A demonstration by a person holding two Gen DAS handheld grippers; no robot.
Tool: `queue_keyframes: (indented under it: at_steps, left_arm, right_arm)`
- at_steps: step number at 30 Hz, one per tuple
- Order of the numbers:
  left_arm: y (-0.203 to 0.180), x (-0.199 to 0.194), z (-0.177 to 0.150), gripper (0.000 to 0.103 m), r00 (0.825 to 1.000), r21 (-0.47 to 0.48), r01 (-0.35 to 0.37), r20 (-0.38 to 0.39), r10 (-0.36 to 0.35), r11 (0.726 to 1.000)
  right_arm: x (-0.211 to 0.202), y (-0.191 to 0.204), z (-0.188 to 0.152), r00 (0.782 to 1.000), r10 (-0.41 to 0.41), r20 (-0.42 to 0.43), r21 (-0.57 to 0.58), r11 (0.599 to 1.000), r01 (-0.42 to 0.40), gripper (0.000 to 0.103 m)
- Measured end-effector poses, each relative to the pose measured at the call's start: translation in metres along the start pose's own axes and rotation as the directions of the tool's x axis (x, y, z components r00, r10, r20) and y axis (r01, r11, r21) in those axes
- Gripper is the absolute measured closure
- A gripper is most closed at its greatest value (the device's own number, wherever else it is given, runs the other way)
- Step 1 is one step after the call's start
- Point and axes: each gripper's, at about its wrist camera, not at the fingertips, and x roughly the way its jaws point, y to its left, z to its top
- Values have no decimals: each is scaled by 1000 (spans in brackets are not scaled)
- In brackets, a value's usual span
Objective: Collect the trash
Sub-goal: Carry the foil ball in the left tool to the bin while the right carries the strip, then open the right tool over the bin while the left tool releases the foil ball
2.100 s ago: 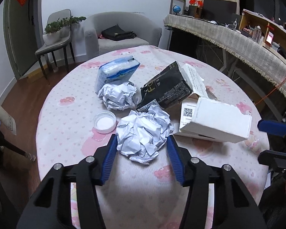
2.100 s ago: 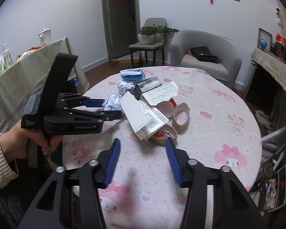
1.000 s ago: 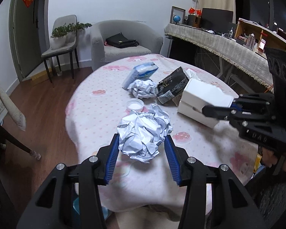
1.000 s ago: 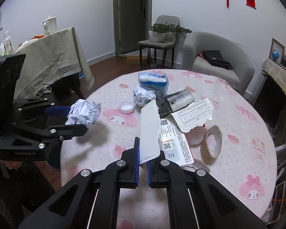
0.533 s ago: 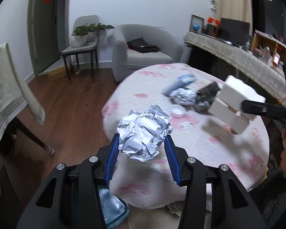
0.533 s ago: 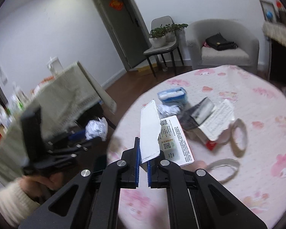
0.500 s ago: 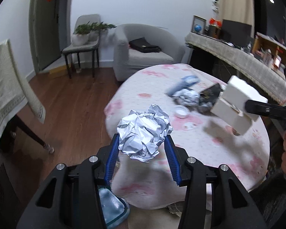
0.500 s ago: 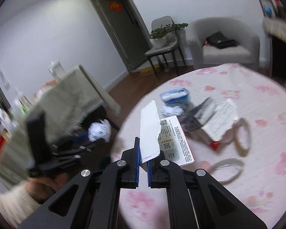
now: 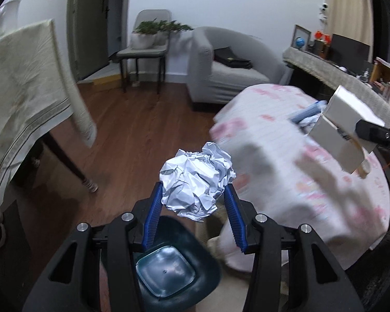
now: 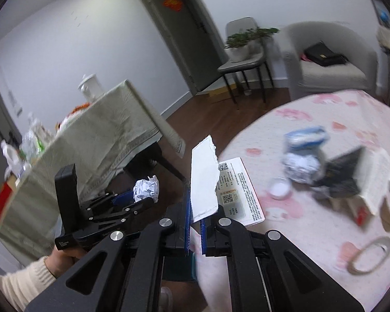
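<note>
The left gripper (image 9: 192,213) is clamped on a crumpled paper ball (image 9: 196,179), held in the air above a dark bin (image 9: 169,267) on the wooden floor, off the surface's edge. To the right, the right gripper (image 10: 195,230) is pinched nearly closed on a torn white box (image 10: 215,182) (printed with QR codes). Beyond it on the pink-patterned surface (image 10: 312,234) lie a second paper ball (image 10: 301,169), a blue-and-white pack (image 10: 305,136) and a dark pouch (image 10: 343,171), all blurred.
</note>
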Motion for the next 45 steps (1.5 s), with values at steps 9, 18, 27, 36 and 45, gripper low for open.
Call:
queue_keyframes:
  at_steps: [9, 18, 27, 36, 45]
  left_arm:
    - [51, 16, -40, 52, 991, -45, -56, -123, 50, 997]
    - [82, 49, -79, 51, 958, -72, -67, -283, 44, 995]
    - [96, 60, -103, 36, 935, -64, -69, -353, 42, 996]
    - [119, 22, -93, 36, 961, -98, -99, -267, 69, 990]
    - [129, -9, -80, 45, 978, -139, -91, -199, 62, 986]
  right_arm:
    - [63, 60, -4, 995, 27, -94, -115, 993, -38, 97]
    - [128, 93, -22, 973, 0, -231, -160, 986, -38, 97]
    - [181, 106, -46, 934, -56, -353, -176, 984, -8, 97]
    - [228, 102, -71, 883, -111, -456, -180, 983, 30, 97]
    - [273, 98, -109, 804, -168, -570, -202, 977, 61, 97]
